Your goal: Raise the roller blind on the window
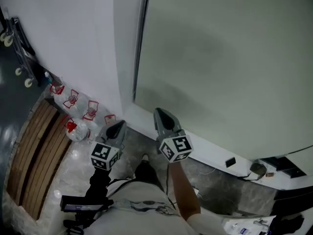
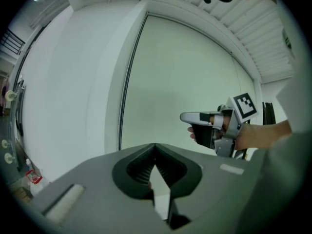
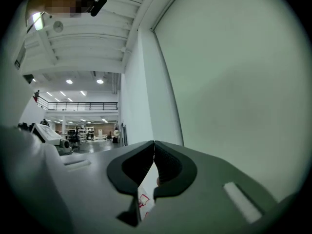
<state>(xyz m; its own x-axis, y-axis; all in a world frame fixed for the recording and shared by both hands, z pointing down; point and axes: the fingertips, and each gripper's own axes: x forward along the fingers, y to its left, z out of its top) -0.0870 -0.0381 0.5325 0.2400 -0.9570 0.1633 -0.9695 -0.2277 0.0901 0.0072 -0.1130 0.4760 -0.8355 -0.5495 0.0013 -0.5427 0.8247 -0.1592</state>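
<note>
**Roller blind fully down; both hand-held grippers clenched and empty**

The roller blind hangs fully lowered, a pale, flat sheet covering the window down to the white sill. At its left edge, beside the white wall, a thin dark line runs vertically. It reads as the pull cord, though beads or a loop cannot be confirmed.

The left hand-held gripper and right hand-held gripper are held near the blind's lower left corner, apart from it. Each has its jaws pressed together with nothing between them.

Assessment: the fabric looks light, soft and easily creased, so it is a poor place to grip. The cord is the proper hold. It appears thin and probably slick, and would need a firm pinch square across it, low to mid on its run, followed by steady pulls without jerking.
</note>
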